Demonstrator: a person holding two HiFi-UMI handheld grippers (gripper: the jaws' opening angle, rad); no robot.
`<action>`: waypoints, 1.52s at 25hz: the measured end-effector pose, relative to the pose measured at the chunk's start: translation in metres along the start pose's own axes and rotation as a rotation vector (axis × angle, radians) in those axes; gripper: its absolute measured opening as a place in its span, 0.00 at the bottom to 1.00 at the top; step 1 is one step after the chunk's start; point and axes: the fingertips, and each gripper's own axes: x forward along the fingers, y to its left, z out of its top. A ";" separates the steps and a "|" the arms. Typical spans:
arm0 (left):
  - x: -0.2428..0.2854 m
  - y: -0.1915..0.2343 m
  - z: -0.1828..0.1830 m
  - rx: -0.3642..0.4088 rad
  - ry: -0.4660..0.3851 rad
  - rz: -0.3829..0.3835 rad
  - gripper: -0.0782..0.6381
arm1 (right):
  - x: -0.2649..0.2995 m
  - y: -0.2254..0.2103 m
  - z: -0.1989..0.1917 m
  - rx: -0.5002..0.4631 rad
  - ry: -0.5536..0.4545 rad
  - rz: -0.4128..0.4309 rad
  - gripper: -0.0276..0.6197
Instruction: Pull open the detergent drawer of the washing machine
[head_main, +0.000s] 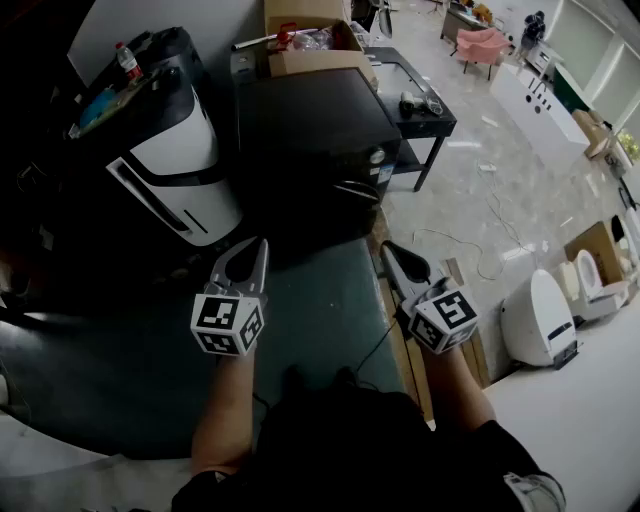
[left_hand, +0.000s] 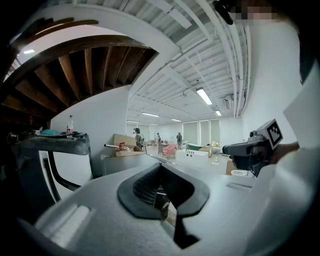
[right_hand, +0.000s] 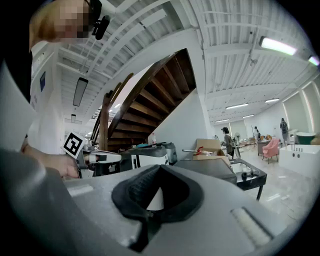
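Observation:
A black box-shaped machine (head_main: 310, 130) stands ahead of me, with a round knob (head_main: 377, 157) on its near right corner; I cannot make out a detergent drawer on it. My left gripper (head_main: 250, 262) hovers over the dark green mat (head_main: 320, 320), short of the machine, jaws shut and empty. My right gripper (head_main: 393, 254) is beside it to the right, also shut with nothing held. Both point level toward the machine (right_hand: 215, 167). The left gripper view (left_hand: 162, 172) shows the right gripper (left_hand: 250, 147) off to its side; the right gripper view (right_hand: 159, 172) shows the left gripper (right_hand: 95, 160).
A white-and-black appliance (head_main: 175, 160) with a bottle (head_main: 128, 62) on top stands at the left. Behind the machine are a cardboard box (head_main: 310, 40) and a black side table (head_main: 415, 100). White toilets (head_main: 540, 320) sit on the floor at the right.

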 end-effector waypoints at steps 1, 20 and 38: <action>-0.001 -0.003 0.000 0.002 -0.001 0.001 0.12 | -0.003 -0.002 -0.003 -0.010 0.002 0.002 0.05; -0.002 -0.059 -0.010 -0.008 0.010 0.023 0.12 | -0.056 -0.031 -0.026 0.004 0.036 0.022 0.05; 0.089 0.004 -0.024 -0.052 0.035 0.021 0.12 | 0.036 -0.090 -0.037 0.055 0.105 0.028 0.05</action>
